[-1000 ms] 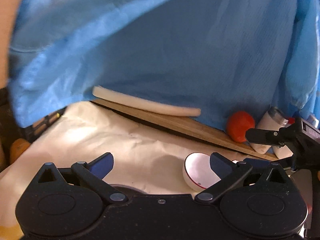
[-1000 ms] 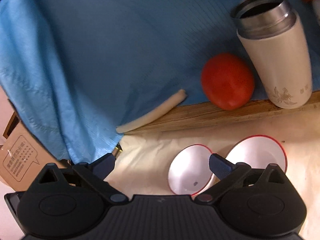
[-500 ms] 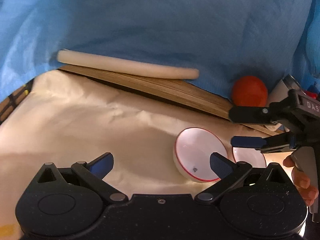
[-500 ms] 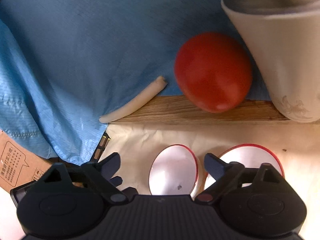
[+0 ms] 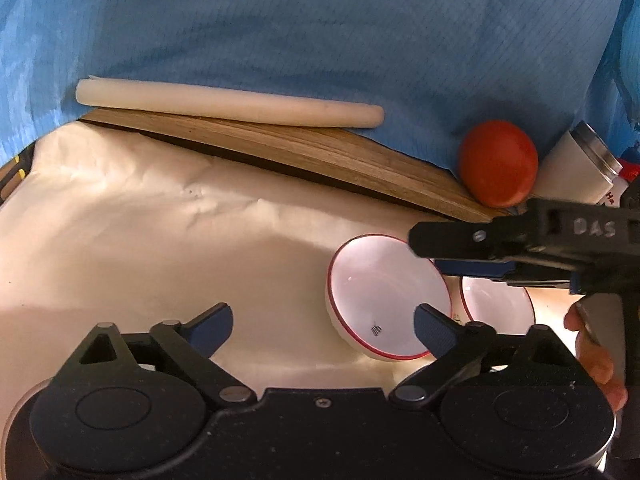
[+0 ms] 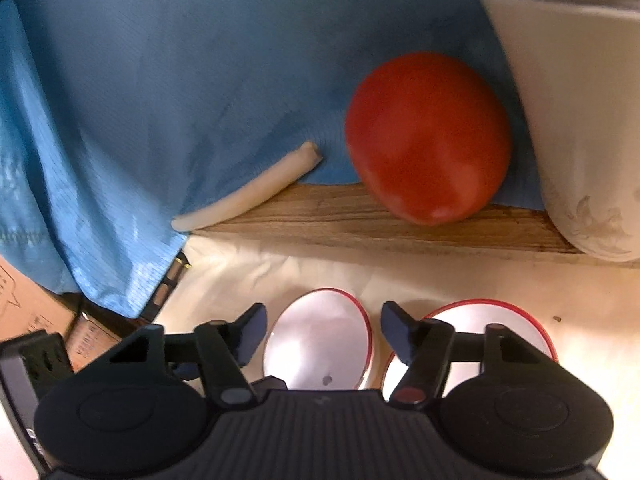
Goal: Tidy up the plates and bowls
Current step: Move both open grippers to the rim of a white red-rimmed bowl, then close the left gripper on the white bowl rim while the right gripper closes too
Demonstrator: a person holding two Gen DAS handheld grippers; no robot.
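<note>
Left gripper [image 5: 322,322]: jaws spread wide, nothing between them, held low over the cream paper sheet [image 5: 160,216] that covers the worktop.

Right gripper [image 6: 322,330]: jaws partly open and apart on either side of the near bowl [image 6: 320,344]; contact with the rim cannot be told from either view. In the left wrist view the right gripper [image 5: 430,254] reaches in from the right edge over the same bowl [image 5: 386,300], its fingers stacked one above the other.

Near bowl: white, red rim, tipped on its side with the opening turned toward the cameras, a small dark mark inside near the lower edge. It rests on the paper toward the right side of the worktop.

Second bowl [image 6: 476,320], also white with red rim, lies just beside the first on its right, touching or nearly so; partly hidden by the right finger.

Back edge: bare wooden strip [image 6: 360,216], blue cloth [image 6: 160,80] behind. On the strip: white rod [image 5: 228,102], red tomato [image 6: 428,154], white flask [image 6: 576,120] at the right corner, standing close beside the tomato
</note>
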